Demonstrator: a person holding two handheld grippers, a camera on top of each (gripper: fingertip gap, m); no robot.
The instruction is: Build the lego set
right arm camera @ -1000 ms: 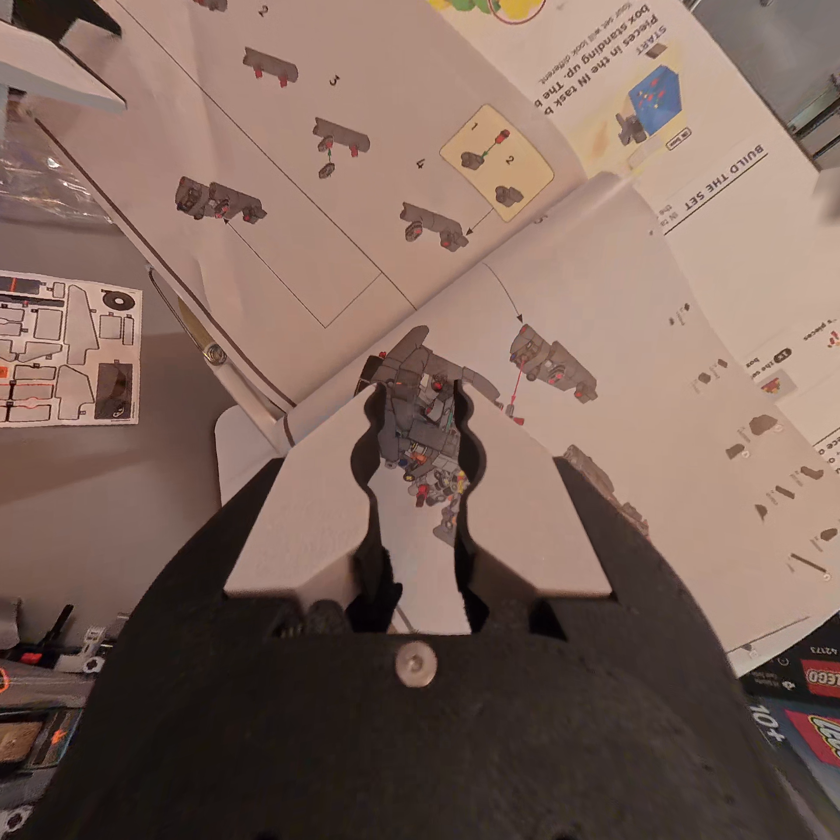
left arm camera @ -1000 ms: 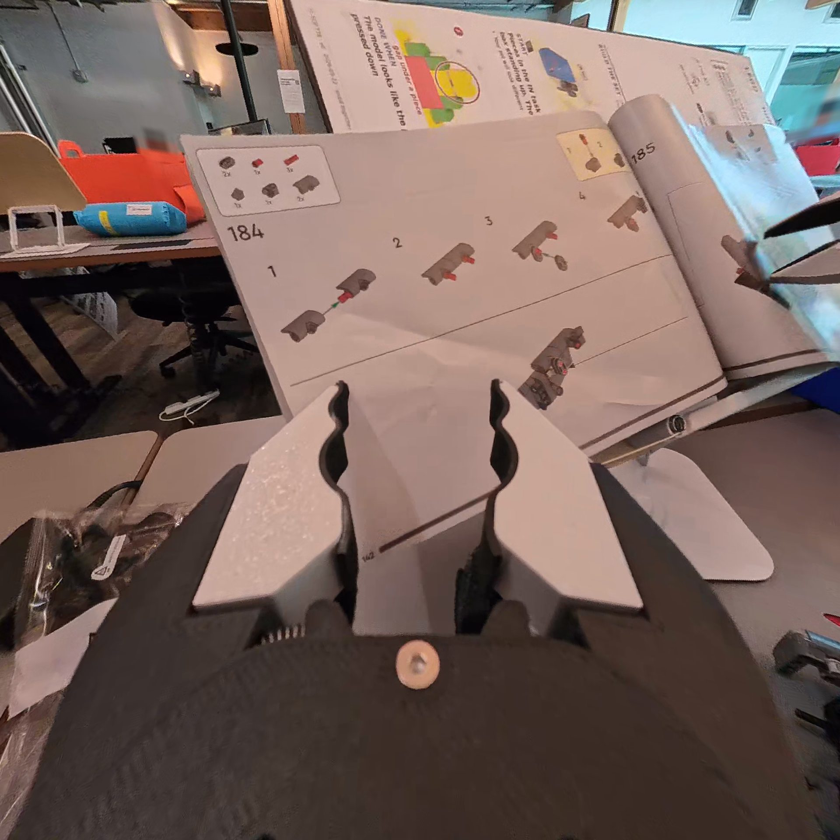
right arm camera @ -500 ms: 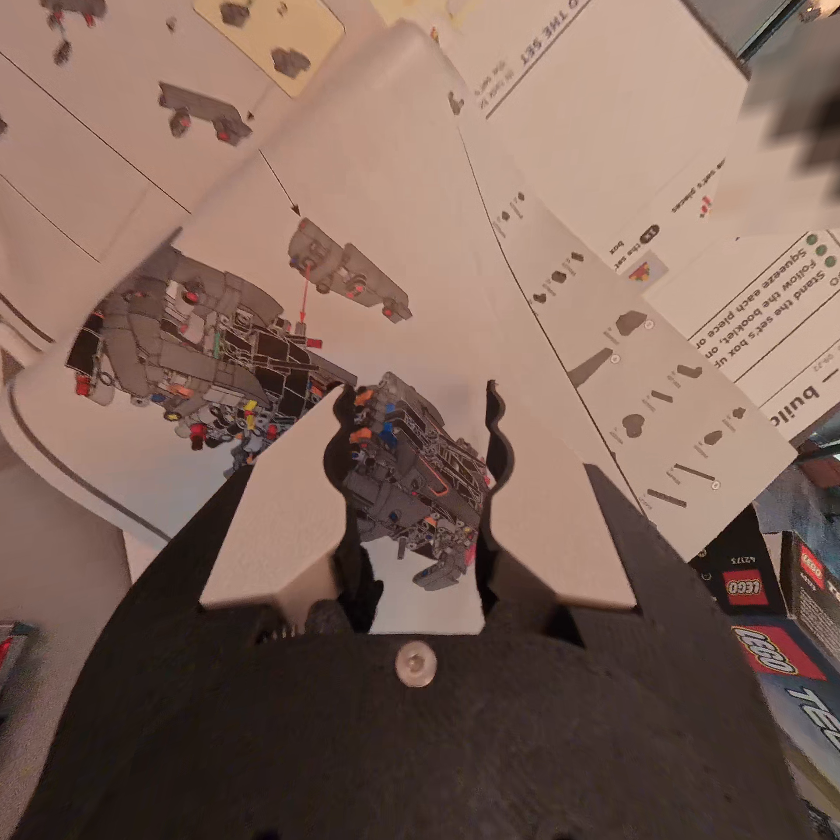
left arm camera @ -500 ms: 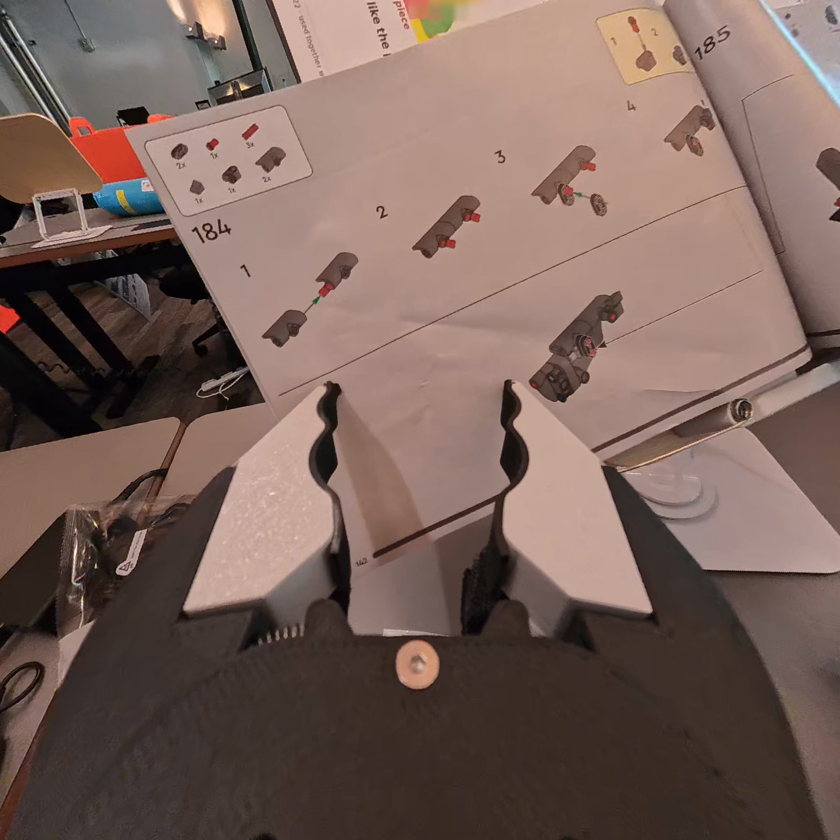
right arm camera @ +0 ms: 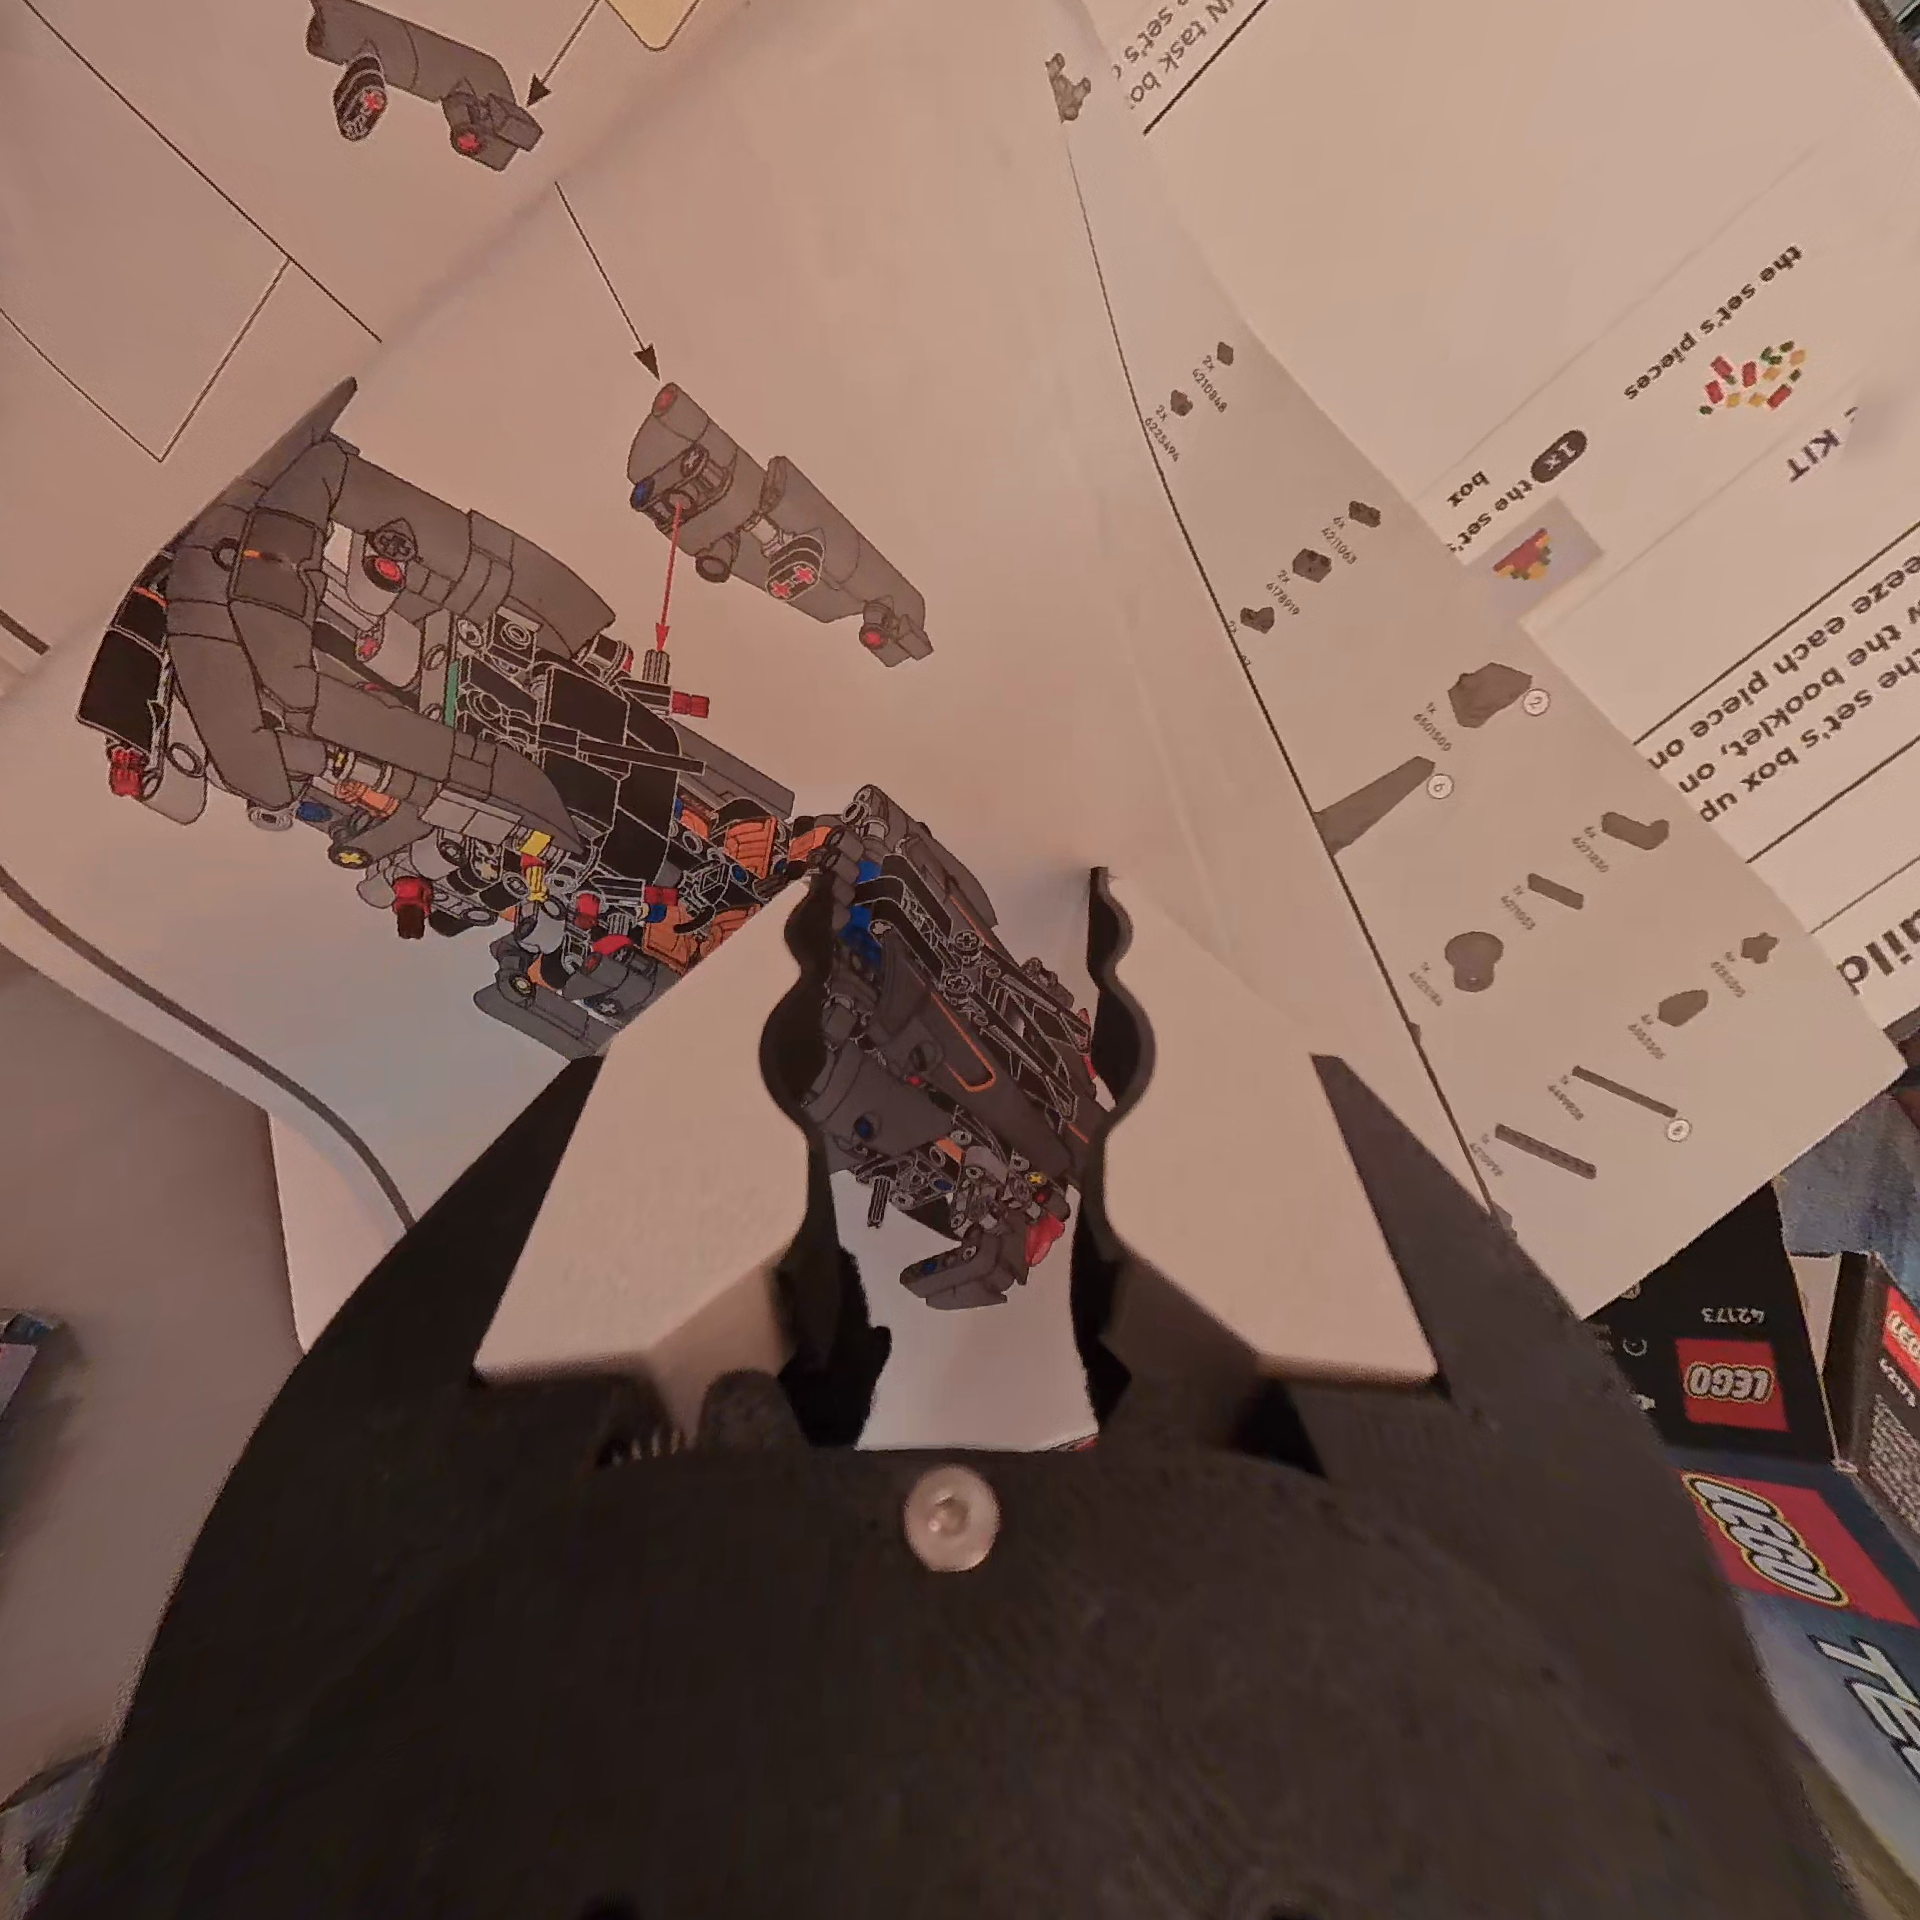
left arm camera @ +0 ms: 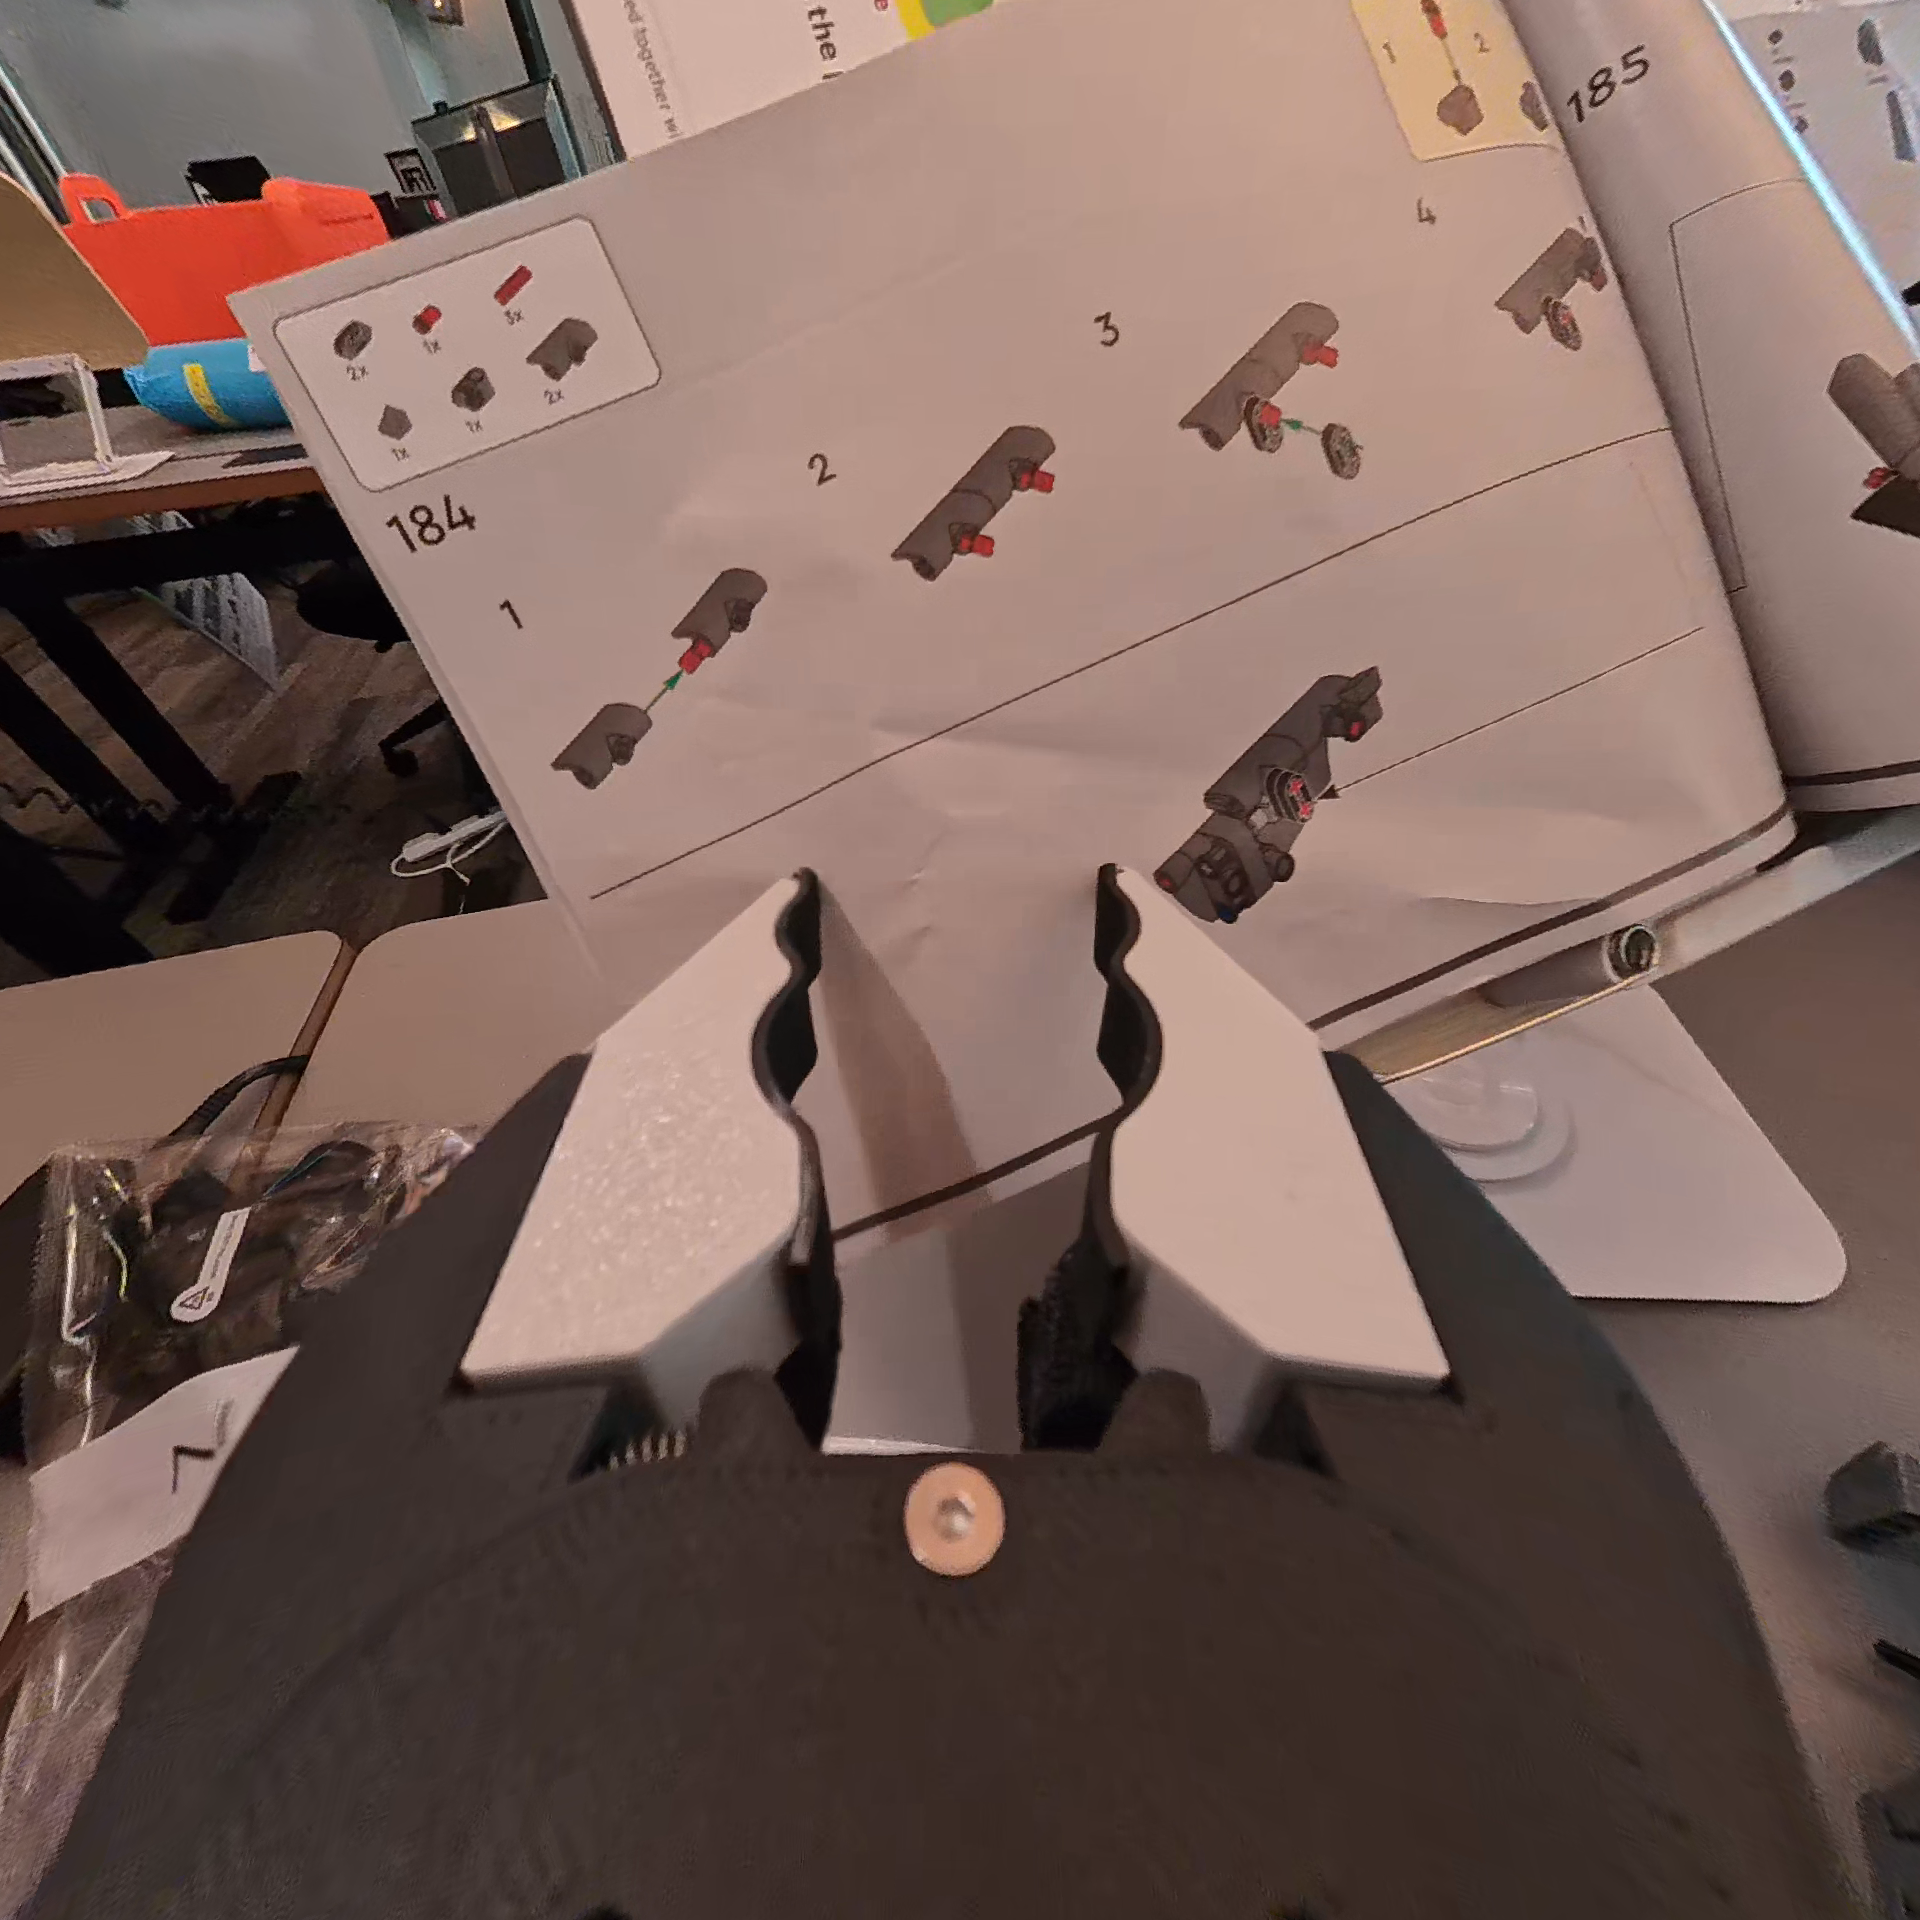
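The open instruction booklet [left arm camera: 1039, 623] stands on a white stand [left arm camera: 1662, 1195]. My left gripper [left arm camera: 951, 883] is open and empty, low in front of the left page, whose bottom edge shows between the fingers. My right gripper [right arm camera: 951, 883] is open and empty, close over the curled right page [right arm camera: 831, 312], with the printed model drawing showing through the gap. A clear bag of dark Lego parts [left arm camera: 208, 1226] lies on the table left of my left gripper. A few loose dark pieces [left arm camera: 1881, 1496] lie at the right edge.
A white instruction poster [right arm camera: 1558, 156] stands behind the booklet. Lego boxes [right arm camera: 1766, 1538] lie at the right below the page. An orange bin [left arm camera: 208, 260] and a blue bag [left arm camera: 208, 395] sit on a far table. The grey table edge [left arm camera: 156, 997] is at the left.
My right gripper has opened wider and moved right and closer along the right page. My left gripper has moved closer to the left page.
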